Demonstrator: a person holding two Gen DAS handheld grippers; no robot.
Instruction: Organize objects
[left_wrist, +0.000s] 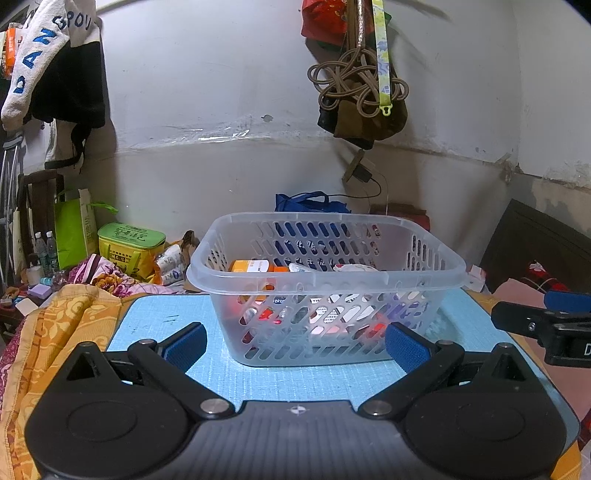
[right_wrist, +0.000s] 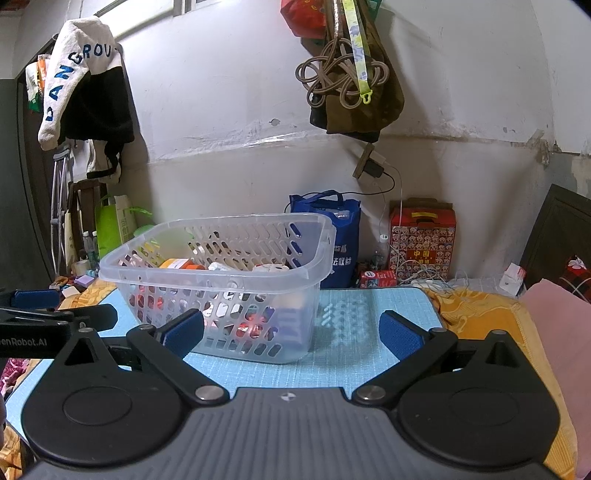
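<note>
A clear plastic basket (left_wrist: 325, 277) with slotted walls stands on a light blue mat (left_wrist: 155, 321). It holds several small items, among them an orange bottle (left_wrist: 255, 266) and a white object (left_wrist: 354, 267). My left gripper (left_wrist: 295, 345) is open and empty, just in front of the basket. The right wrist view shows the same basket (right_wrist: 218, 273) left of centre on the mat (right_wrist: 354, 314). My right gripper (right_wrist: 291, 330) is open and empty, near the basket's right front corner. Each gripper shows at the edge of the other's view: the right one (left_wrist: 546, 317) and the left one (right_wrist: 48, 317).
An orange patterned cloth (left_wrist: 55, 332) lies left of the mat, with a yellow-green box (left_wrist: 129, 247) and bottles behind. A blue bag (right_wrist: 340, 240), a red box (right_wrist: 421, 240) and cables (right_wrist: 424, 273) stand by the wall. A pink cloth (right_wrist: 554, 332) lies right. Bags hang above.
</note>
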